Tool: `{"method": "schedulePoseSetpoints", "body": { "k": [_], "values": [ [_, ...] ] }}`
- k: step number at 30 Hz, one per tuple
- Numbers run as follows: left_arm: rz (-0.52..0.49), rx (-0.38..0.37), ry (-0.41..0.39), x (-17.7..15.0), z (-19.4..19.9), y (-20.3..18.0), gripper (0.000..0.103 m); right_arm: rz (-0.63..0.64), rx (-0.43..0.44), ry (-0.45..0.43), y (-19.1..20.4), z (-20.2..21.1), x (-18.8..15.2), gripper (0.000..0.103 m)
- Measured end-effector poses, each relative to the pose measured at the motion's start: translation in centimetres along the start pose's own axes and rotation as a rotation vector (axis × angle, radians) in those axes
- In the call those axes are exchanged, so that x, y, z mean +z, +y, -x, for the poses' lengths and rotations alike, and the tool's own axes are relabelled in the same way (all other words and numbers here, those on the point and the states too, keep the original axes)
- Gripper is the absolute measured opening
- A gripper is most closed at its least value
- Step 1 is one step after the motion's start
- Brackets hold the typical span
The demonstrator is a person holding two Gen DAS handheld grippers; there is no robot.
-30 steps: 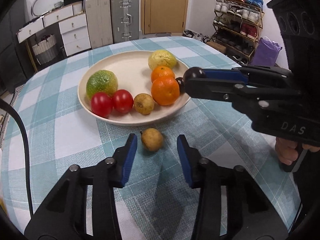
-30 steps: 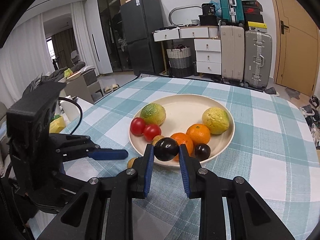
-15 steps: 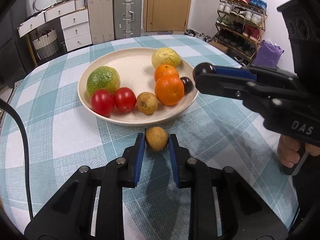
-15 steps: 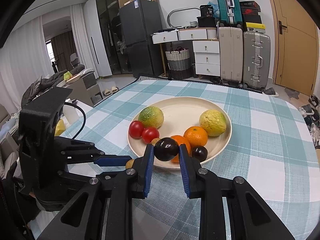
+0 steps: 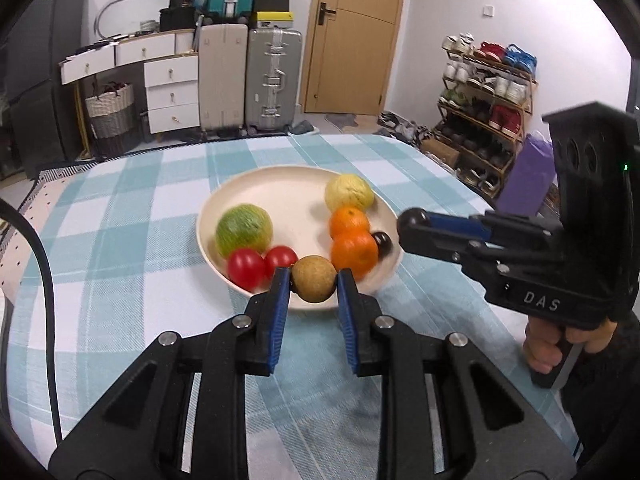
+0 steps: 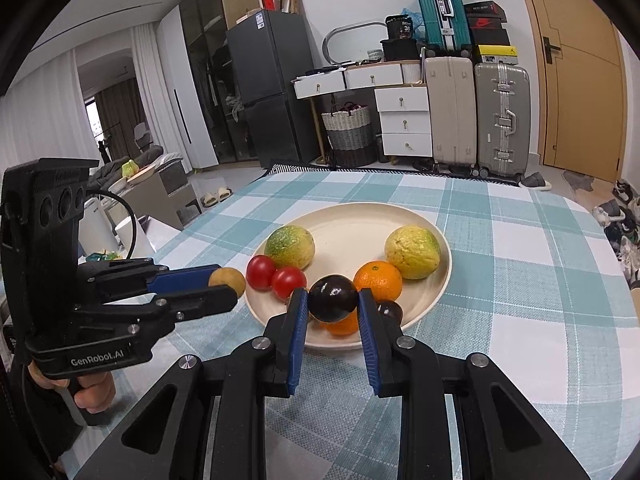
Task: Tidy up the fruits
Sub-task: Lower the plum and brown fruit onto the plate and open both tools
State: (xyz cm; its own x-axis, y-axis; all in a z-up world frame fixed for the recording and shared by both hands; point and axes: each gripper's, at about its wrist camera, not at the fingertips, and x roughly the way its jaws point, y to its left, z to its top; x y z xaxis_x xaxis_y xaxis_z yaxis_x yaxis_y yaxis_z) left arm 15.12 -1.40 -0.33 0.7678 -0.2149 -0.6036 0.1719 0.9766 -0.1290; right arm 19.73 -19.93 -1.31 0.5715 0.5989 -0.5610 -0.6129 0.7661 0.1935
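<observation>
While most of the fruit already sits on the round cream plate point(image 5: 298, 309) near the middle of the worktop point(image 5: 120, 240), two pieces are not yet set down. My left hand-held gripper point(image 5: 313, 286) is clamped on a small round brown fruit point(image 5: 313, 283), held in the air just above the plate's near rim. My right hand-held gripper point(image 6: 333, 300) is clamped on a small round dark purple fruit point(image 6: 333, 298), also raised over the near rim.

On the plate I see a large green citrus point(image 5: 244, 229) toward the left edge, two red tomatoes point(image 5: 262, 266) touching each other in front of it, a bumpy yellow citrus point(image 5: 349, 193) toward the far right edge, two oranges point(image 5: 352, 240) in a row before it, and a second dark purple fruit point(image 5: 382, 243) at the right rim.

I judge the task nearly finished: what remains is lowering both held fruits into free spots and opening the jaws. No loose fruit shows on the checked blue and white tablecloth.
</observation>
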Motion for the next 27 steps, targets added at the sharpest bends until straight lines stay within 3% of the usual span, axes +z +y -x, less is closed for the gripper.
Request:
{"method": "schedulePoseSetpoints", "body": {
  "k": [7,15,27],
  "values": [
    [-0.003,0.043,-0.043,2.0,-0.5,0.4,0.022,-0.026,-0.046,0.019,-0.3,-1.1,1.1,0.026],
    [-0.009,0.032,-0.021,3.4,-3.5,0.4,0.022,-0.035,-0.059,0.040,-0.5,-3.3,2.3,0.026],
    [-0.033,0.059,-0.007,3.1,-6.4,0.0,0.022,-0.062,-0.044,0.044,-1.5,-4.9,2.7,0.026]
  ]
}}
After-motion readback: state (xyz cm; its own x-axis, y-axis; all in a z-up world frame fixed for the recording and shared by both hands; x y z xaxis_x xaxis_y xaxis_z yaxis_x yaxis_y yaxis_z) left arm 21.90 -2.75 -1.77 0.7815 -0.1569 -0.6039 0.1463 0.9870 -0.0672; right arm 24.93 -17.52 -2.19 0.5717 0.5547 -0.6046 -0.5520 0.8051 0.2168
